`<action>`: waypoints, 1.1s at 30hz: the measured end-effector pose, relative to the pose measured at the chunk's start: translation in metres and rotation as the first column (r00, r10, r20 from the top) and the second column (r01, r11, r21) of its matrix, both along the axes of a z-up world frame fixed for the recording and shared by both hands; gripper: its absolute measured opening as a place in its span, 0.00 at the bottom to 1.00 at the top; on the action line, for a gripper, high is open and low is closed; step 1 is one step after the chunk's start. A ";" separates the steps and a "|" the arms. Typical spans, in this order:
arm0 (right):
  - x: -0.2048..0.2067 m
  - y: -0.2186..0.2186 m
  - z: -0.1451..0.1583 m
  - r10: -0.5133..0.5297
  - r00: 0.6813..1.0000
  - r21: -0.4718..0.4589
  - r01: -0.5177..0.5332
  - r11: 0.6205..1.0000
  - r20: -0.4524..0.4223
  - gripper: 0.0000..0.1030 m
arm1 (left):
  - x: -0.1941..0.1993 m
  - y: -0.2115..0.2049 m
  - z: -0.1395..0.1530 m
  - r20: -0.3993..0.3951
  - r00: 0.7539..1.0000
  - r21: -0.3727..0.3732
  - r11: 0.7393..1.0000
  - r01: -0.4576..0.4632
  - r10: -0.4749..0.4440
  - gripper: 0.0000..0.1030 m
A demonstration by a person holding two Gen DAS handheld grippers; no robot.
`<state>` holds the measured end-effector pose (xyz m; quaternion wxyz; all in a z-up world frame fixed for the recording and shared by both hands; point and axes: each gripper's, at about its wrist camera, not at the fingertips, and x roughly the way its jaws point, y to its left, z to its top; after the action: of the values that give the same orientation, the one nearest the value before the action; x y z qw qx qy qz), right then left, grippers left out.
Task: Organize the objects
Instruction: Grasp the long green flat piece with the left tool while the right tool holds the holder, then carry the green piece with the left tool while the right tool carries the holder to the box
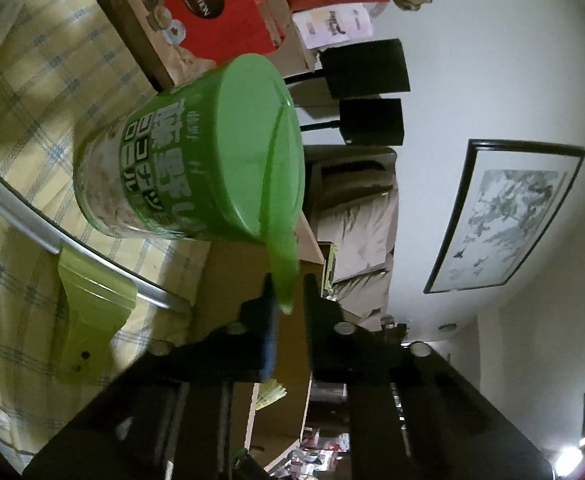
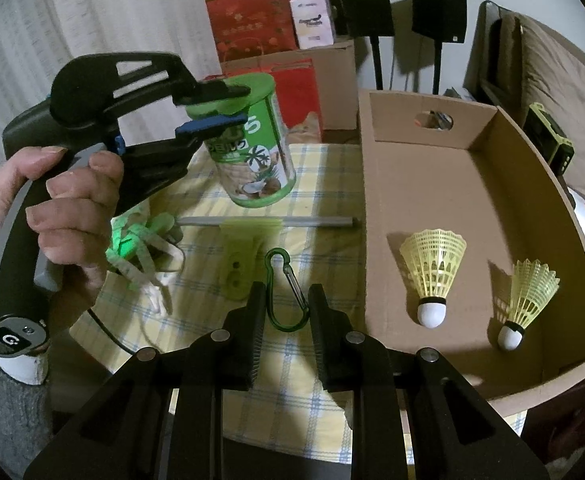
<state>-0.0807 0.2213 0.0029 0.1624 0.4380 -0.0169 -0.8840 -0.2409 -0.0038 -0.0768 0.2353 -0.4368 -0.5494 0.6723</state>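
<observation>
The left hand-held gripper [image 2: 216,110] holds a green-lidded jar [image 2: 258,160] aloft above the checked desk [image 2: 324,184], its fingers clamped on the tab of the jar's green lid [image 1: 260,160] — a thin hold, with the whole jar hanging tilted below it. The cardboard box [image 2: 444,168] stands open just to the right, and two yellow shuttlecocks [image 2: 432,268] already sit on its floor, one near the middle, the other [image 2: 526,296] further right.

The step in hand looks like carrying the jar across into the box. Done well, that probably means a slow, level swing to the right, since the grip is only on the lid's edge and a jerk could let the jar twist or slip. The box's left wall has to be cleared before lowering, and the far part of the floor, away from the shuttlecocks, seems the safest landing spot. Setting the base flat before letting go should keep the jar from rolling.

The right hand-held gripper [image 2: 284,312] waits low over the near desk, its fingers apart and holding nothing, straddling a green carabiner [image 2: 286,292] that lies on the cloth between them.

The jar is a short cylinder with a clear body, a pale, grainy filling visible inside, and a green label bearing white characters and a coconut-and-palm picture — the lid a smooth bright green disc. Also on the desk: a grey rod with a lime clip [image 2: 244,252] and a tangle of pale green strips [image 2: 144,248] at the left.
</observation>
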 end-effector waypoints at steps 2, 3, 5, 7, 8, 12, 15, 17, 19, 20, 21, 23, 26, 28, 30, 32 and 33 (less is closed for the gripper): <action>0.000 0.001 0.001 -0.003 1.000 -0.002 0.003 1.000 -0.004 0.20 | 0.000 -0.001 -0.001 -0.005 1.000 0.007 1.000 -0.005 0.005 0.05; 0.000 0.001 0.002 -0.006 1.000 -0.004 0.006 1.000 -0.005 0.20 | 0.001 -0.001 0.000 -0.011 1.000 0.003 1.000 -0.008 0.008 0.05; 0.000 0.003 0.004 -0.010 1.000 -0.007 0.010 1.000 -0.011 0.20 | 0.003 -0.002 0.004 -0.027 1.000 -0.013 1.000 -0.012 0.011 0.04; 0.001 0.005 0.006 -0.014 1.000 -0.009 0.014 1.000 -0.017 0.20 | 0.005 -0.002 0.008 -0.046 0.999 -0.030 1.000 -0.005 0.004 0.04; 0.002 0.006 0.008 -0.017 1.000 -0.010 0.016 1.000 -0.020 0.20 | 0.007 -0.001 0.011 -0.056 0.998 -0.043 0.999 0.000 -0.003 0.04; 0.003 0.012 0.014 -0.031 0.999 -0.014 0.031 0.999 -0.035 0.20 | 0.016 0.003 0.024 -0.092 0.995 -0.103 0.994 0.035 -0.045 0.04; 0.004 0.015 0.019 -0.044 0.998 -0.017 0.043 0.999 -0.042 0.20 | 0.025 0.005 0.033 -0.116 0.990 -0.152 0.987 0.059 -0.077 0.04; 0.004 0.019 0.022 -0.053 0.997 -0.018 0.052 0.998 -0.049 0.20 | 0.029 0.009 0.038 -0.122 0.986 -0.201 0.975 0.090 -0.116 0.04; 0.005 0.022 0.026 -0.061 0.997 -0.019 0.060 0.998 -0.055 0.20 | 0.035 0.014 0.042 -0.128 0.978 -0.259 0.957 0.127 -0.165 0.04; 0.006 0.024 0.028 -0.065 0.996 -0.019 0.064 0.998 -0.059 0.20 | 0.039 0.017 0.043 -0.133 0.973 -0.289 0.946 0.146 -0.190 0.04; 0.007 0.025 0.029 -0.069 0.996 -0.018 0.068 0.998 -0.063 0.20 | 0.043 0.019 0.045 -0.139 0.968 -0.312 0.937 0.157 -0.209 0.04; 0.008 0.029 0.032 -0.078 0.994 -0.017 0.077 0.997 -0.071 0.20 | 0.053 0.023 0.047 -0.156 0.957 -0.349 0.920 0.178 -0.244 0.04; 0.009 0.037 0.035 -0.097 0.992 -0.018 0.096 0.995 -0.076 0.20 | 0.069 0.032 0.051 -0.180 0.940 -0.413 0.890 0.195 -0.290 0.04; 0.010 0.042 0.037 -0.110 0.991 -0.019 0.108 0.994 -0.078 0.20 | 0.079 0.037 0.054 -0.194 0.931 -0.455 0.869 0.194 -0.309 0.04; 0.009 0.047 0.037 -0.120 0.990 -0.021 0.119 0.993 -0.079 0.20 | 0.089 0.042 0.058 -0.206 0.923 -0.501 0.845 0.185 -0.325 0.04; 0.009 0.052 0.038 -0.132 0.988 -0.023 0.130 0.991 -0.084 0.20 | 0.098 0.048 0.062 -0.219 0.917 -0.547 0.820 0.168 -0.334 0.04; 0.009 0.054 0.039 -0.136 0.987 -0.023 0.134 0.991 -0.085 0.20 | 0.102 0.050 0.064 -0.225 0.914 -0.563 0.810 0.161 -0.338 0.04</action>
<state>-0.0721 0.2750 0.0416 0.1063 0.3957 -0.0470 -0.9110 -0.1387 0.0466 -0.0124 0.2762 -0.4410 -0.2330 0.8215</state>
